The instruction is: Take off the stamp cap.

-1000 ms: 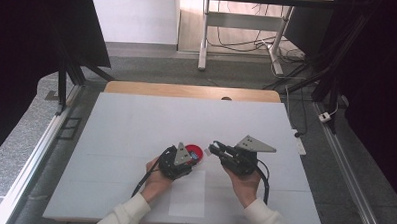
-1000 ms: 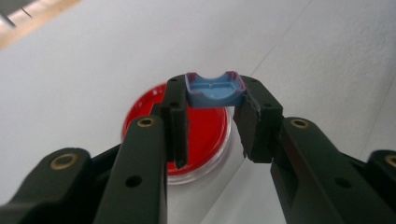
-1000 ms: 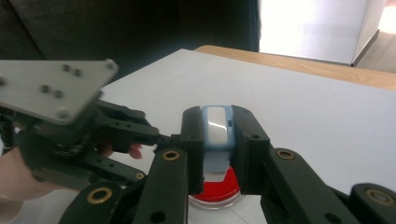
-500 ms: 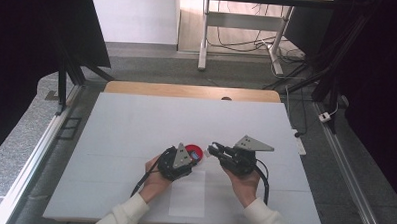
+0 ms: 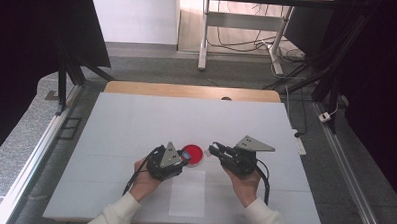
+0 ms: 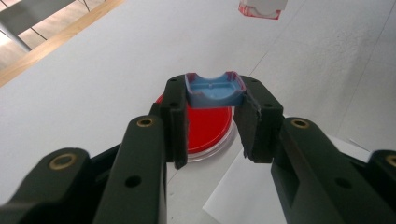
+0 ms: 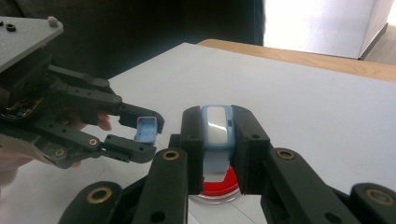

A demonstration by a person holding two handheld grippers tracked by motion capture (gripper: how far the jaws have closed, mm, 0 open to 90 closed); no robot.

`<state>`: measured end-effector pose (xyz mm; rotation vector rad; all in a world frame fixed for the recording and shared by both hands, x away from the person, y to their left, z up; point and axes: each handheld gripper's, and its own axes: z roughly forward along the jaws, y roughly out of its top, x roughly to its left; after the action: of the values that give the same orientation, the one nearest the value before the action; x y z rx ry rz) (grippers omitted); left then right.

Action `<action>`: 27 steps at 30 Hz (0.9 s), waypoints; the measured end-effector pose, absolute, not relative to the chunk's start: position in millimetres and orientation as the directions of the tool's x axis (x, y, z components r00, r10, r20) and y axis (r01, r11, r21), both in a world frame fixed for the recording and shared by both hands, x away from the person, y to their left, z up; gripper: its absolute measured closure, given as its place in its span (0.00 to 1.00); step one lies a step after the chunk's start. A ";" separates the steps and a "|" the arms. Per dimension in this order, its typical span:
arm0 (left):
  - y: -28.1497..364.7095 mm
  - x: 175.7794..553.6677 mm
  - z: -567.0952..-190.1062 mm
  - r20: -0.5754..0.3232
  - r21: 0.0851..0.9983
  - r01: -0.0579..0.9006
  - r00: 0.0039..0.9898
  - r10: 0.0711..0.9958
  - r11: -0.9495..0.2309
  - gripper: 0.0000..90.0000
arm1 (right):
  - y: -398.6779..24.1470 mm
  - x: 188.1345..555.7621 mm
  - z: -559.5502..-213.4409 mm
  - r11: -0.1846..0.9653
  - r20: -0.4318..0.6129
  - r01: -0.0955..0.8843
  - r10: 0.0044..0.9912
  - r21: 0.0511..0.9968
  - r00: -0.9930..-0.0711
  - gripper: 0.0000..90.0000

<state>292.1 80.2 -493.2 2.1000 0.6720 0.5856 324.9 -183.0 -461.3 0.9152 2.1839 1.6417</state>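
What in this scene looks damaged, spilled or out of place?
Nothing is spilled or broken. The left gripper holds a blue cap and the right gripper a blue piece, both above the red dish. The cap's rim carries red smears, the one odd detail.

Both forearms come in from the near edge of the table, in pale sleeves, and angle inward toward each other. The left hand (image 5: 145, 179) grips the left gripper (image 5: 185, 155) from behind, its jaws pointing right and slightly away, clamped on a small blue piece (image 6: 214, 90) held between the pads. The right hand (image 5: 244, 181) holds the right gripper (image 5: 212, 148) with its jaws pointing left toward the other, closed on a blue-and-white piece (image 7: 216, 128). The two jaw tips face each other, near but apart, above the table. A cable trails back from each gripper along the wrist.
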 end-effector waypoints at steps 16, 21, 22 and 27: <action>130.5 266.5 -493.5 0.127 0.820 0.317 0.712 0.691 -0.477 0.73 | -188.5 326.4 -461.6 0.162 0.158 0.329 0.633 0.930 -0.758 0.84; 152.9 253.4 -498.6 0.099 0.823 0.350 0.687 0.720 -0.447 0.73 | -190.5 327.4 -461.9 0.161 0.156 0.329 0.637 0.930 -0.755 0.84; 156.7 250.5 -499.5 0.090 0.825 0.357 0.683 0.725 -0.438 0.73 | -190.8 327.6 -461.9 0.163 0.155 0.329 0.638 0.930 -0.754 0.84; 172.7 239.0 -502.3 0.081 0.826 0.372 0.665 0.743 -0.423 0.72 | -191.7 328.2 -461.6 0.175 0.142 0.322 0.637 0.931 -0.758 0.84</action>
<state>239.0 172.7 -502.3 2.0448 0.8614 0.5636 328.2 -191.7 -461.6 0.9186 2.1749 1.6106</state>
